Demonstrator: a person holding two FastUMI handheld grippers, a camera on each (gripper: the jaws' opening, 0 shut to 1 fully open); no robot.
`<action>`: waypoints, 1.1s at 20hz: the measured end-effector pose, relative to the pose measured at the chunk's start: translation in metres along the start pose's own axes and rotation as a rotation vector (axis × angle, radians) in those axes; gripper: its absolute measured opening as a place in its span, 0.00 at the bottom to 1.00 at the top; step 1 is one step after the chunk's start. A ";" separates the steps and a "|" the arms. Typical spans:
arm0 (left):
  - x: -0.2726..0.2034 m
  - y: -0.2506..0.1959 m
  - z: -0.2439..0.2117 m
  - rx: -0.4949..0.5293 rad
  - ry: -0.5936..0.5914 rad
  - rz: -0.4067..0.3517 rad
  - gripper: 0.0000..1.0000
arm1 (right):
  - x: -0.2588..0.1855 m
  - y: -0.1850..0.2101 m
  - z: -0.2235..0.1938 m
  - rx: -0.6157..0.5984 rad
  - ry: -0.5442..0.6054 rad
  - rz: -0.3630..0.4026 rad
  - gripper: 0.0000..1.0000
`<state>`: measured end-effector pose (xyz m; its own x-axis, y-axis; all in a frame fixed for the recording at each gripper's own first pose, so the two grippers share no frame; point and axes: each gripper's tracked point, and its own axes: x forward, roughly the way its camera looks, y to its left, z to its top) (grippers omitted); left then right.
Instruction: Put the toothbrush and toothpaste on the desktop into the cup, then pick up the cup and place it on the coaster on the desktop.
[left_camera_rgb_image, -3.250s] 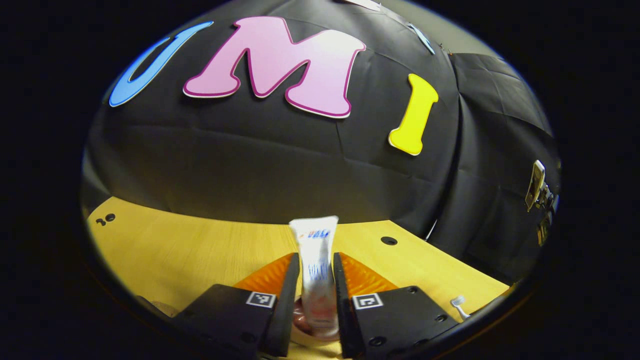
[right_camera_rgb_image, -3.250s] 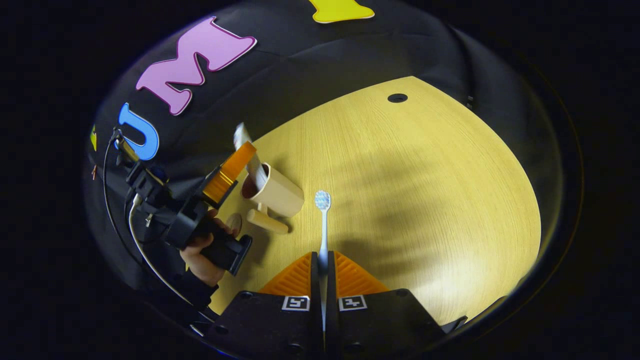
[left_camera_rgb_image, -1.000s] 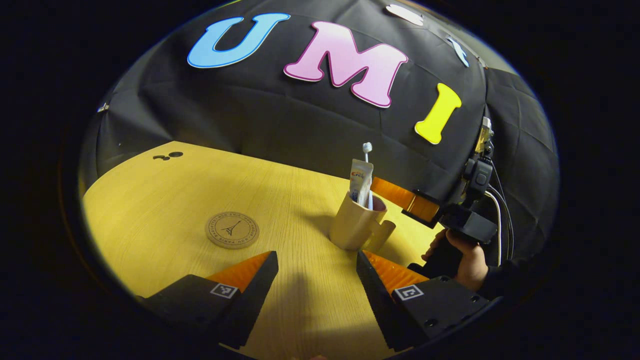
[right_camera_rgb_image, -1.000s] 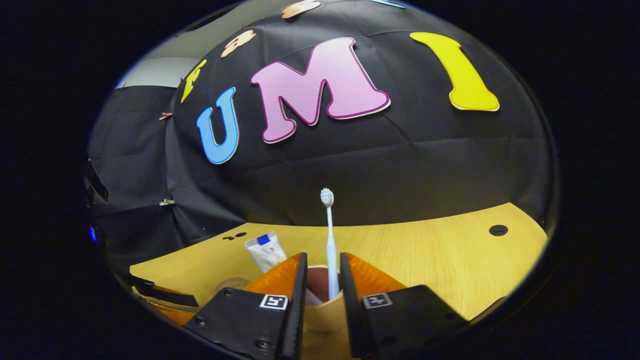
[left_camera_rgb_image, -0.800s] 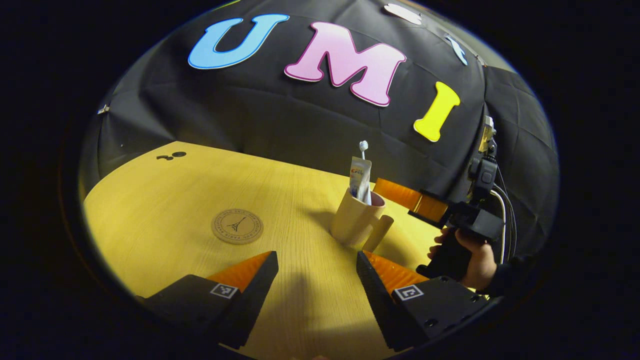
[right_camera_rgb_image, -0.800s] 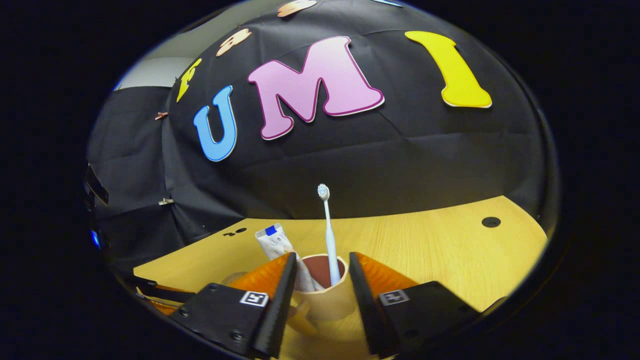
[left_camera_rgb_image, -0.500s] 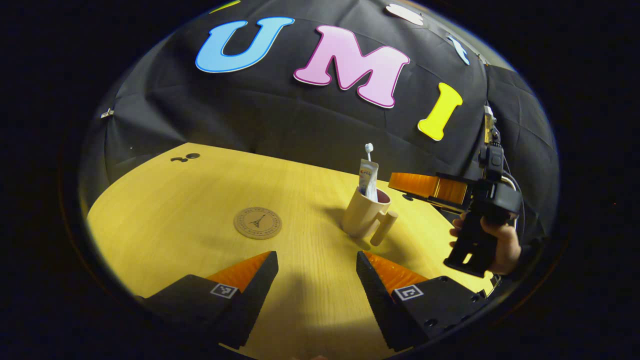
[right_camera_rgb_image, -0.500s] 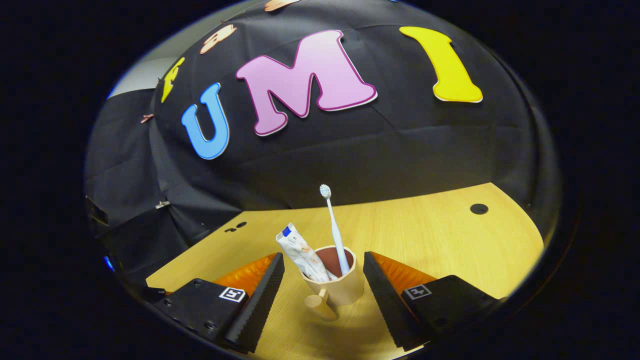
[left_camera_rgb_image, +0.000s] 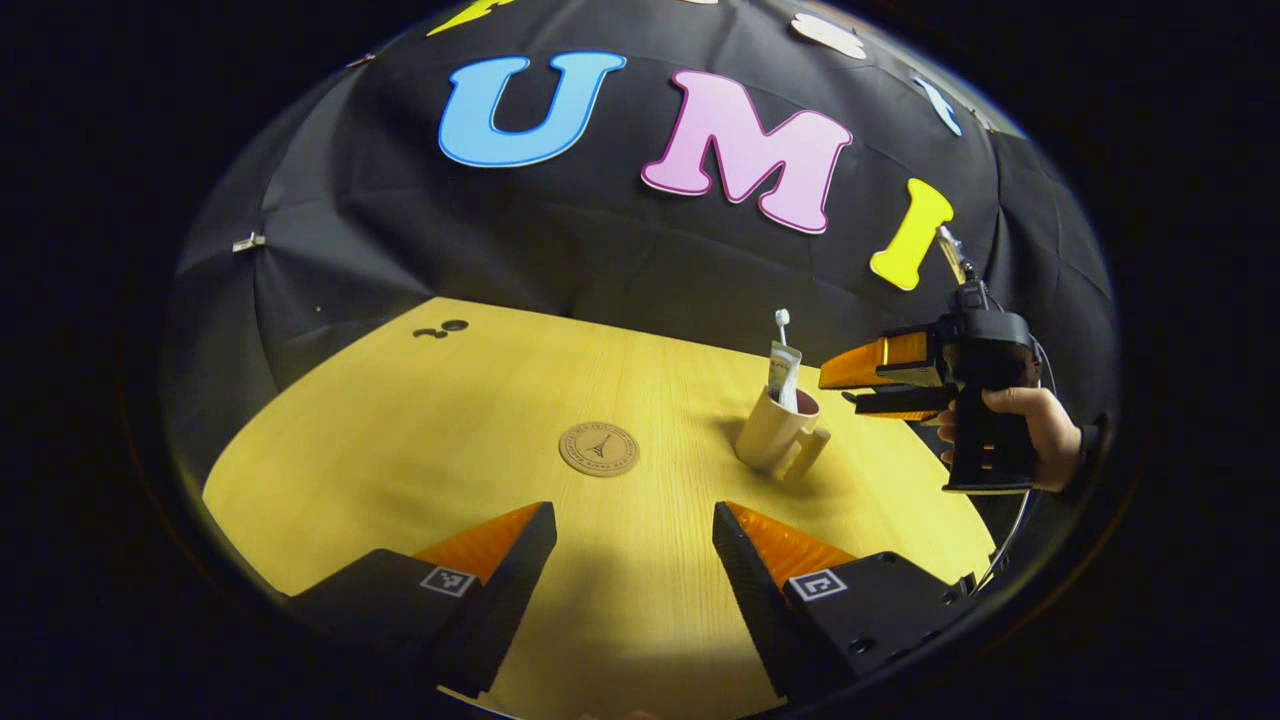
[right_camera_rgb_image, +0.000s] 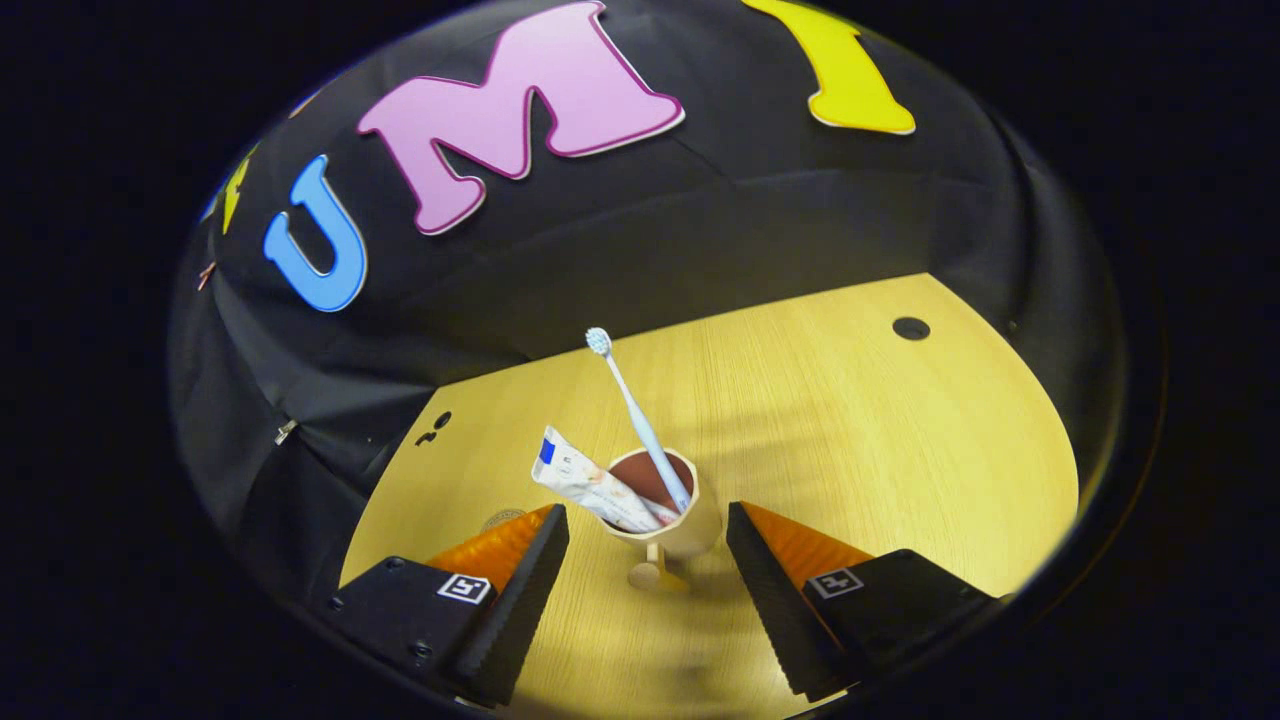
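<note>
My right tongs (right_camera_rgb_image: 645, 560) hang spread wide and empty over the mug (right_camera_rgb_image: 668, 520), which stands upright on the bench (right_camera_rgb_image: 880, 440) just ahead of them and a little below, sitting between the lines of the two fingers but touching neither. The toothbrush (right_camera_rgb_image: 632, 415) and the toothpaste tube (right_camera_rgb_image: 590, 483) both stand in it, leaning up and away from me to the left. The mug's handle (right_camera_rgb_image: 652, 573) points back toward these tongs, so I judge a straight push forward would bring the fingers either side of the body. My left tongs (left_camera_rgb_image: 632, 545) are also open and hold nothing; from them the coaster (left_camera_rgb_image: 598, 449) lies ahead, flat on the bench, with the mug (left_camera_rgb_image: 775, 435) well to its right. The right tongs are clearly the nearer to the mug, and the carry would run leftward to the coaster.
</note>
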<state>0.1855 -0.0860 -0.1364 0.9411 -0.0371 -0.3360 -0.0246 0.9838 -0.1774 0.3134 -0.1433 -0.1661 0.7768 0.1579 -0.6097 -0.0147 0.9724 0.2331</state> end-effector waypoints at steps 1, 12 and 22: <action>-0.005 0.003 0.005 0.000 -0.005 0.006 0.97 | 0.002 -0.004 -0.004 0.019 0.030 -0.023 0.98; -0.043 0.014 -0.003 -0.010 0.061 0.027 0.98 | 0.037 -0.003 -0.044 0.043 0.334 -0.153 0.97; -0.045 0.022 -0.019 -0.044 0.125 0.015 0.98 | 0.066 -0.011 -0.089 -0.050 0.546 -0.224 0.94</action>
<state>0.1363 -0.0659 -0.1429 0.8911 -0.0466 -0.4515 -0.0559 0.9759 -0.2111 0.3090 -0.1281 -0.2760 0.3277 0.0006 -0.9448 0.0727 0.9970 0.0258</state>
